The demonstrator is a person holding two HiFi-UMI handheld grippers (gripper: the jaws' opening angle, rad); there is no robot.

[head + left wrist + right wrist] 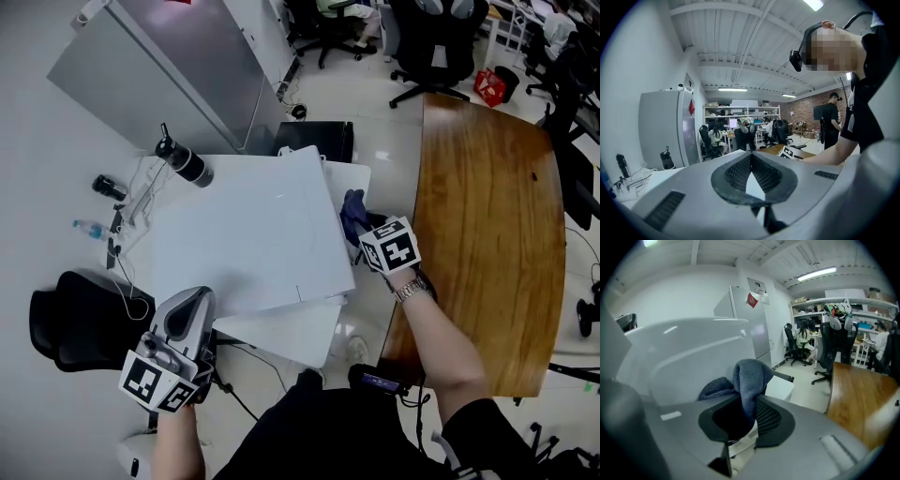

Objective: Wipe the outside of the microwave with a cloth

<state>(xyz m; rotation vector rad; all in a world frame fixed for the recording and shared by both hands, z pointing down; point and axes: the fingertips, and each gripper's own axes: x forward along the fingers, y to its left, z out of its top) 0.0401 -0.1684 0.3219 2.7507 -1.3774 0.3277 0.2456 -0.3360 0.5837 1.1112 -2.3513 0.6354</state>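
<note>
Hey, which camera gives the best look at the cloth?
The right gripper view: the cloth sits large and centred, pinched in the right gripper. The head view shows only a blue bit beside the microwave. The left gripper view misses it.

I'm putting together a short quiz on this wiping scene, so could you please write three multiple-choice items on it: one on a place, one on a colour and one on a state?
1. In the head view, where is the cloth relative to the microwave?
A. at its right side
B. lying on top of it
C. on the floor at its left

2. What colour is the cloth?
A. yellow
B. dark blue
C. white

3. How do the jaws of the left gripper stand?
A. wide apart
B. closed on the cloth
C. together, with nothing between them

Answers:
1 A, the cloth shows beside the microwave's right edge.
2 B, the right gripper view shows dark blue fabric pinched between its jaws.
3 C, the left gripper view shows its pads meeting, with nothing between them.
</note>
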